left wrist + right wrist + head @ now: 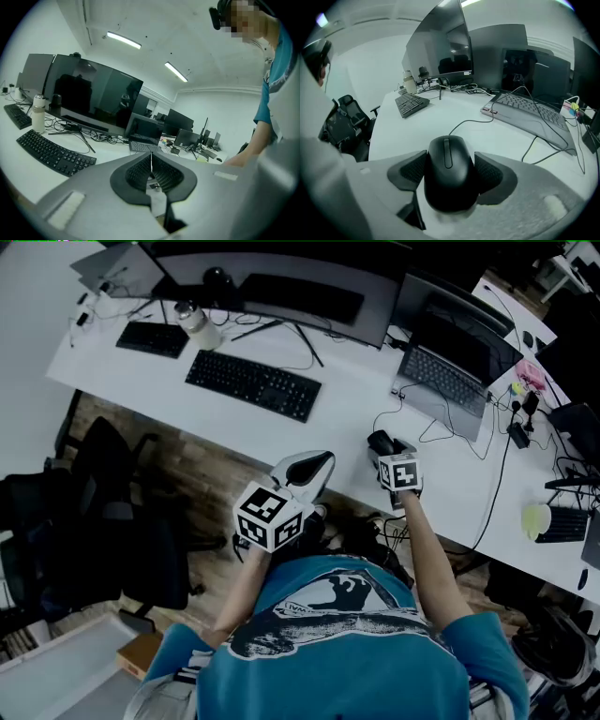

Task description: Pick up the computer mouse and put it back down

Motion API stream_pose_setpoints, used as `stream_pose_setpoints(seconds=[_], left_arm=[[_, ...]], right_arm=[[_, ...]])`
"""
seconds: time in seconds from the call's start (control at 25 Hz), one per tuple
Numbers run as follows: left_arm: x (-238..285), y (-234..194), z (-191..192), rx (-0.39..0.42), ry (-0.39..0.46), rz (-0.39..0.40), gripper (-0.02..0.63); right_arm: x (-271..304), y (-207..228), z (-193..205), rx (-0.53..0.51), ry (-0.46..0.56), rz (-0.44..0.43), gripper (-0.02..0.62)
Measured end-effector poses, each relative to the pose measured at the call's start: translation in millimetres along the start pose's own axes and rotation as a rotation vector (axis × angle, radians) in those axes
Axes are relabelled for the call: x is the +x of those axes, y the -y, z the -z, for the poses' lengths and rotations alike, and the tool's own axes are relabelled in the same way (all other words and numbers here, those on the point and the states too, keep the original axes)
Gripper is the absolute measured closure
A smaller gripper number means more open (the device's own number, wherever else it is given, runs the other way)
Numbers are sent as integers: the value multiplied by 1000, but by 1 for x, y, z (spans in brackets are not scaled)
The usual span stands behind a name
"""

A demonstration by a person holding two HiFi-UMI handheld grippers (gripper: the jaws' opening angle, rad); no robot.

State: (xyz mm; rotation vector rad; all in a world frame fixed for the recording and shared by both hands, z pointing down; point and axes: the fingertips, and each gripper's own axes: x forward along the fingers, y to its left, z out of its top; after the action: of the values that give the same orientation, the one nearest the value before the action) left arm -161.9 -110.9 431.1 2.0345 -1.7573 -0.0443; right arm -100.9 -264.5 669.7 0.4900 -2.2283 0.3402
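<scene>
A black corded computer mouse (446, 157) sits between the ribbed pads (488, 172) of my right gripper (451, 177), which is shut on its sides. In the head view the mouse (377, 439) is near the front edge of the white desk (347, 418), just ahead of the right gripper (386, 452). I cannot tell whether the mouse rests on the desk or hangs just above it. Its cable (468, 123) runs toward the laptop (529, 115). My left gripper (312, 465) hovers off the desk's front edge, shut with nothing in it; its pads (151, 161) meet.
A black keyboard (253, 383) lies left of centre before a wide monitor (272, 287). An open laptop (455, 357) stands at the right with loose cables (497, 484). A bottle (195, 322) and a small keyboard (153, 338) sit far left. An office chair (112, 512) is left of me.
</scene>
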Motion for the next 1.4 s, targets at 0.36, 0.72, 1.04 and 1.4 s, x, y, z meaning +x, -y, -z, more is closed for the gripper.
stream_pose_setpoints(seconds=[0.36,0.72,1.04,1.4], left_arm=[[-10,2,1,22,-15,31,589],[-4,12,2,62,-47,168,589],[2,24,8,122,-116,348,589],[2,44,29,182,-222,586,589]], right_arm=[[-8,1,3,48,20,35,258],[-69,-14,-34,193,256,11,268],[-140,-44,-52,334,459,40,302],[-198,-74,-25,507,599,201,418]])
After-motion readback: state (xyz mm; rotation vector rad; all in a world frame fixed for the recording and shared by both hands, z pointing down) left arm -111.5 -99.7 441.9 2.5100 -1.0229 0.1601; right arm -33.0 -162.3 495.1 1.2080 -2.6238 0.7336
